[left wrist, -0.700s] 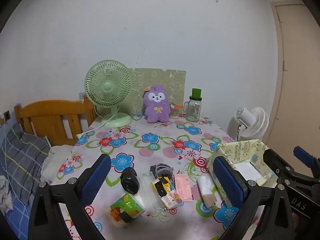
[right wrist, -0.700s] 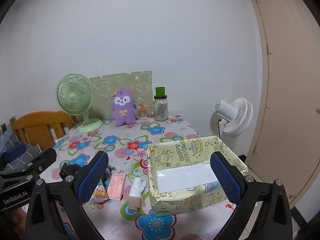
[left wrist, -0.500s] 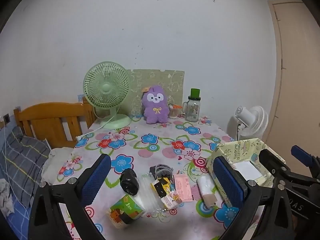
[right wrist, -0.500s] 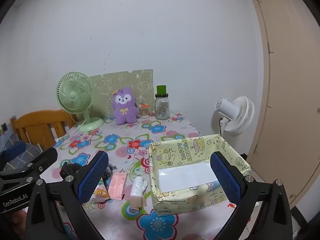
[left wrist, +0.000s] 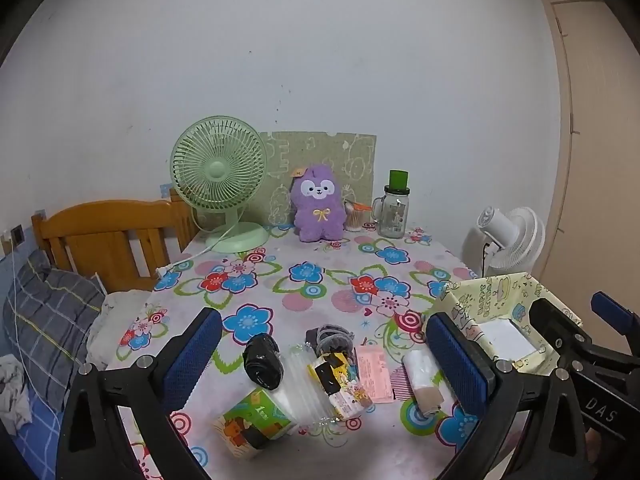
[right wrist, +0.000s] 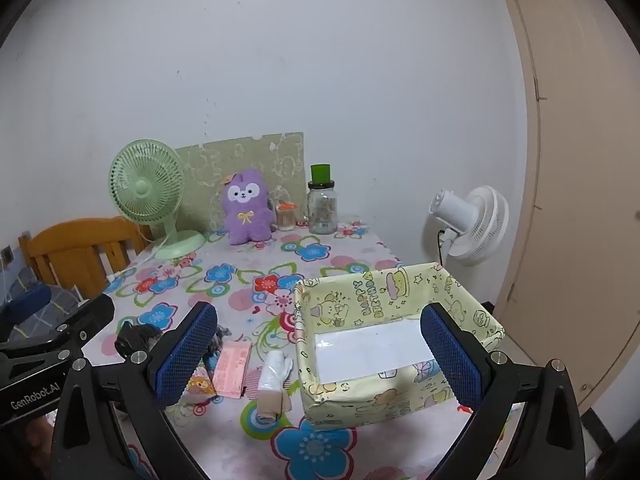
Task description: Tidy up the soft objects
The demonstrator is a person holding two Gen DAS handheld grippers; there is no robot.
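While both grippers hover wide, empty: left gripper over clutter, right gripper over box. Black roll, bagged roll lie on table left of box. Likely light, squashy; bag slippery. Pinch mid-body.

The left gripper hovers above the bench with jaws fully apart and empty. Below it lie a black roll, a green carton, a pink packet and a white roll. A yellow patterned box stands to the right.
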